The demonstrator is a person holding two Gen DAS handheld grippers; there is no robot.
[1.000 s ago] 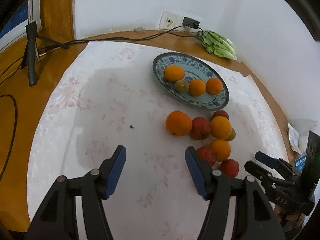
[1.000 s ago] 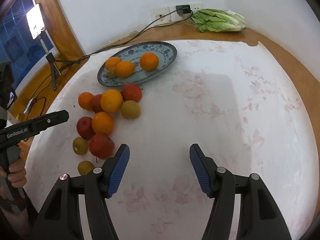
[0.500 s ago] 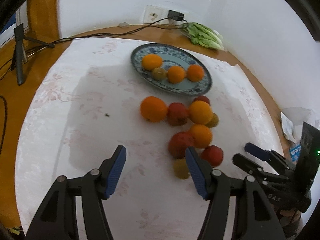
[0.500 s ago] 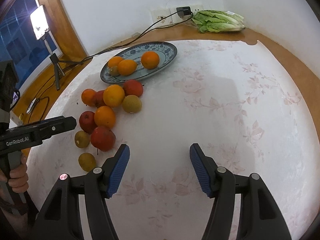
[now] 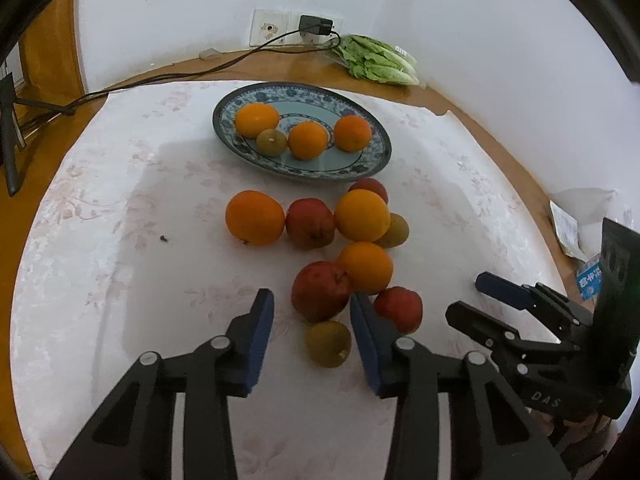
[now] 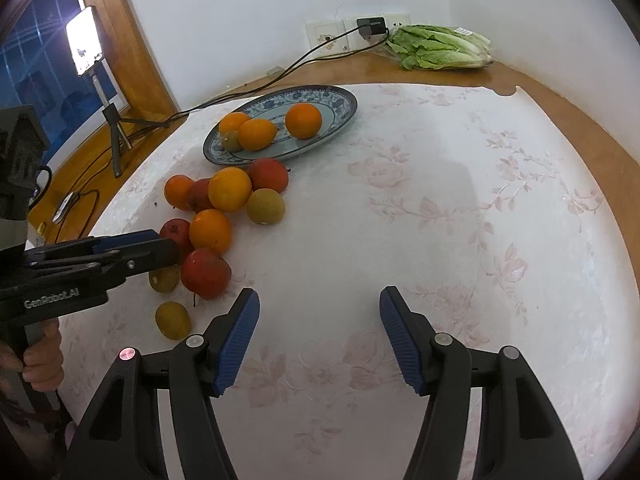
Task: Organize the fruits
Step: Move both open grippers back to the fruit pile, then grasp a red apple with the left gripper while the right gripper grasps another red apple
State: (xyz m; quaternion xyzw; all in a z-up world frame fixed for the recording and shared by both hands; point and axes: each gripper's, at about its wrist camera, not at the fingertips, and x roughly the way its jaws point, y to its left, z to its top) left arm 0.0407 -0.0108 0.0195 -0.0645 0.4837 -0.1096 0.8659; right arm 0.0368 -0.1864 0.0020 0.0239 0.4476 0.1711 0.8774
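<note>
In the left wrist view, the left gripper hangs over the near end of a loose pile of fruit on a white flowered tablecloth. Its jaws have just been closing and stand partly apart; a small greenish-brown fruit sits low in the gap, close to the right pad, but the pads press on nothing. A red apple lies just beyond the fingertips, with a second apple behind the right finger and an orange touching the first.

Further up the frame, more oranges and apples cluster below a blue patterned plate — it already carries three oranges and one small brown fruit.

The right gripper fills the bottom of the right wrist view, jaws moderately wide over bare cloth, holding nothing; the fruit pile lies to its upper left. In that view another small yellow-green fruit sits alone at lower left.

The left tool's side reads "GenRobot.AI"; the right tool's body — seen at the lower right of the left wrist view — shows "DAS". Lettuce lies by the wall sockets at the top.
</note>
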